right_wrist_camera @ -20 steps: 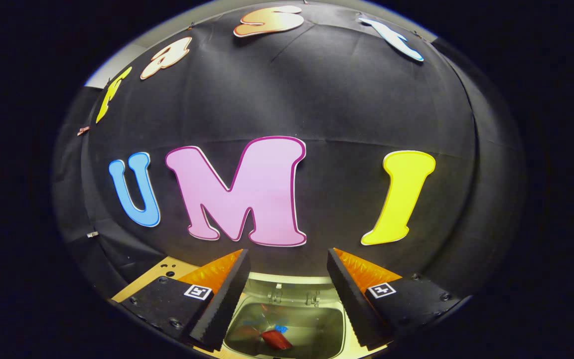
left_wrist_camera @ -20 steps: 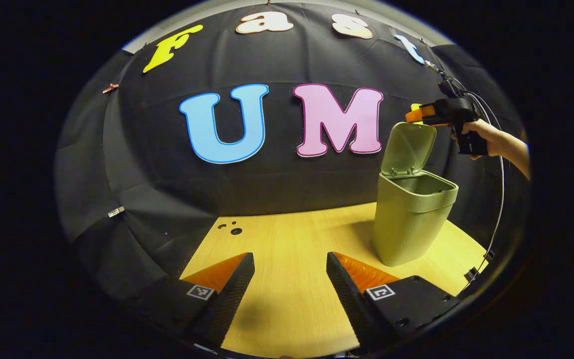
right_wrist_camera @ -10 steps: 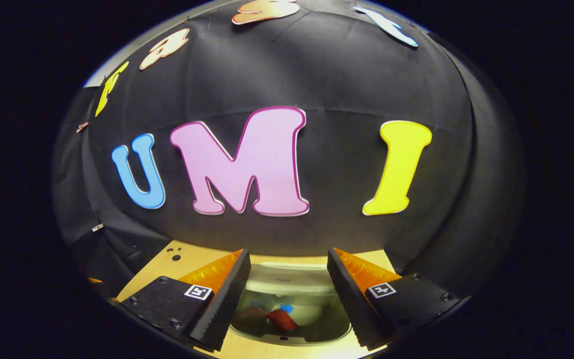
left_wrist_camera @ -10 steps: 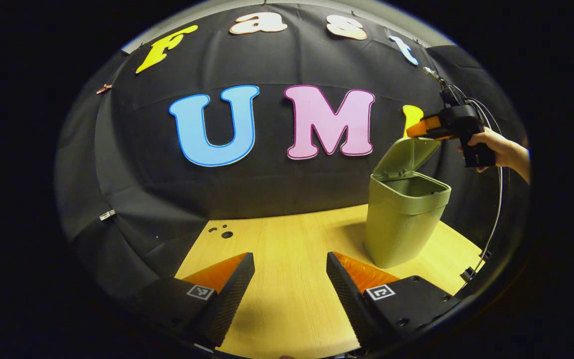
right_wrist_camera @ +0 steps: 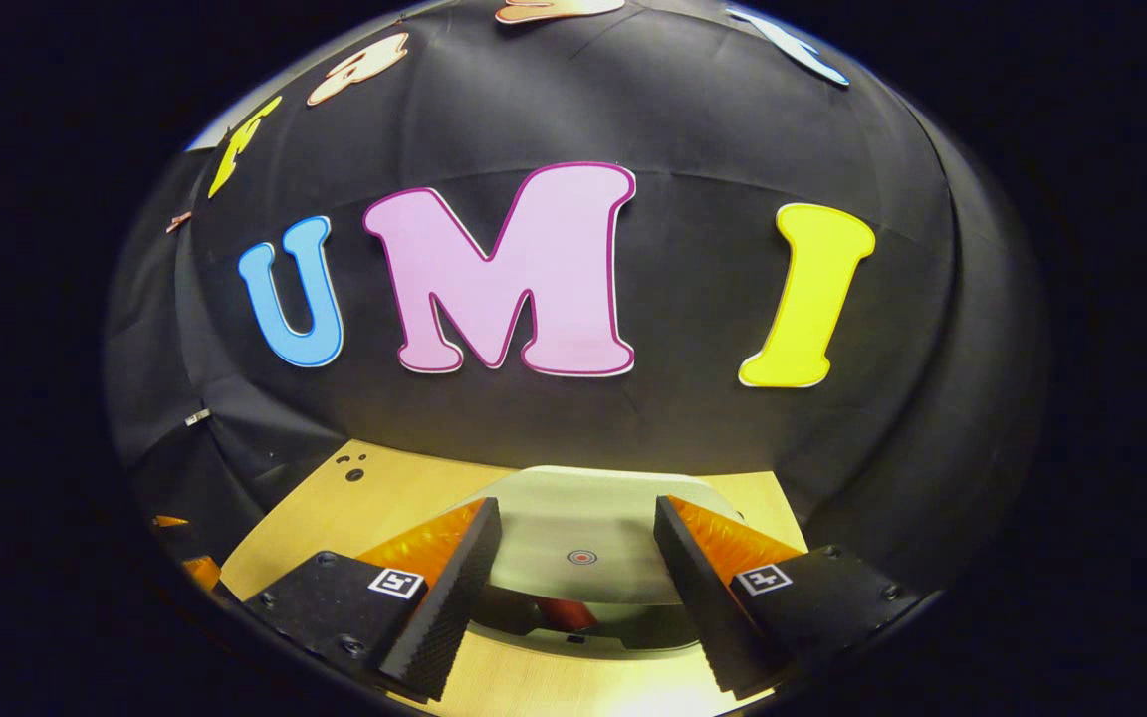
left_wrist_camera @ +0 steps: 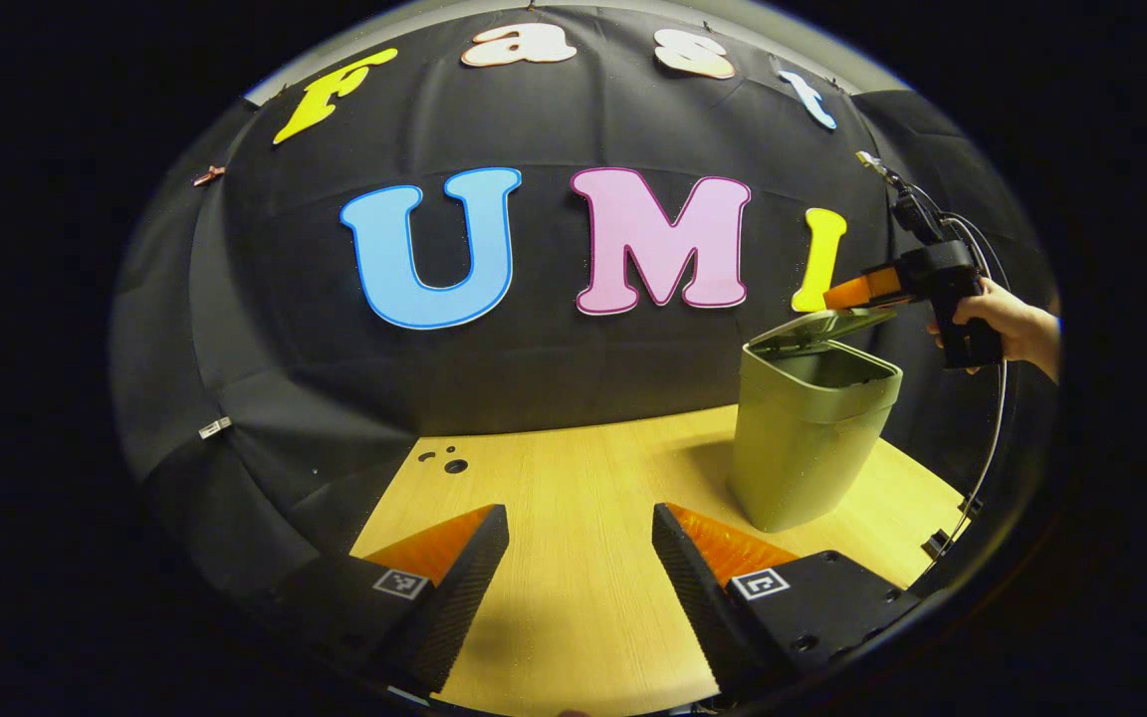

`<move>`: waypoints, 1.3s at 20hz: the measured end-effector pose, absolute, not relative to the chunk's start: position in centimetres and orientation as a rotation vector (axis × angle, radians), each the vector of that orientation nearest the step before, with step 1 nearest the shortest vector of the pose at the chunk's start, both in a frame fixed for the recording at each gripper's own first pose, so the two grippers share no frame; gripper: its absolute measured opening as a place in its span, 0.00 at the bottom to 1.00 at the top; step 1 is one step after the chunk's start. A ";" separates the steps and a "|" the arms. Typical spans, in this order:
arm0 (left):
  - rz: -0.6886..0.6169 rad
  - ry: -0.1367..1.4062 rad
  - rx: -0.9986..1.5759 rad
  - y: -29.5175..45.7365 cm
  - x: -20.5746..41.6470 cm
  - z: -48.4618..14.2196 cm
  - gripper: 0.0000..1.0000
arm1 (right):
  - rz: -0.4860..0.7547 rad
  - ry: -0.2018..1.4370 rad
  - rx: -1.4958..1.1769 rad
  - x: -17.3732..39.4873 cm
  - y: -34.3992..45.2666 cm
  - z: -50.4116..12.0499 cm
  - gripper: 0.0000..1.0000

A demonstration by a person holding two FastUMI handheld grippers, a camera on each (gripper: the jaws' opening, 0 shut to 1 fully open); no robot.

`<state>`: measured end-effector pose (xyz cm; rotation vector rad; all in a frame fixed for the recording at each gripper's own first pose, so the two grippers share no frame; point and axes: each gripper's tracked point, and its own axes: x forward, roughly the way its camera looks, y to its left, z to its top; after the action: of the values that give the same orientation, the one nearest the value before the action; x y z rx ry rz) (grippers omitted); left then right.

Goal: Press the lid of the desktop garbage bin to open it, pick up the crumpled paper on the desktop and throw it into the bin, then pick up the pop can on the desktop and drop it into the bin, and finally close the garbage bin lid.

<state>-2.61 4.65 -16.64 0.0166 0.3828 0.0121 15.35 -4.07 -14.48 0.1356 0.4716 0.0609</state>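
The task was in its last step, by the look of things. The green bin stood on the table, and its lid was nearly down, tilted only a little above the bin's rim with a narrow gap left at the front. The right gripper, held by a hand, was just above the lid's raised edge, apparently pressing on it, though actual contact could not be made out. In the right gripper view, the right gripper's own jaws stood apart with nothing between them, the lid's pale top, marked with a small red dot, lying just beneath them. Through the gap under the lid a bit of something red showed inside the bin, probably the pop can; the crumpled paper could not be made out in there. No paper or can lay on the stretch of table in front of the bin, so both drops were most likely done. The left gripper hung low over the table in front of the bin, well apart from it, its jaws wide and holding nothing. What seemingly remained was pushing the lid fully shut.
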 end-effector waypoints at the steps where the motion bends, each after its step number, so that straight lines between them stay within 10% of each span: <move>1: 0.012 0.384 0.016 4.7 -2.6 -16.7 0.94 | 0.061 0.479 0.137 15.1 -3.9 -15.0 0.97; 26: 0.016 0.412 0.012 4.3 -1.9 -17.8 0.94 | 0.096 0.572 0.108 11.5 -2.7 -21.2 0.98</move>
<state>-1.87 4.33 -17.80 0.0120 0.4121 0.0162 11.49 -2.74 -21.21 0.1081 0.5720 0.0959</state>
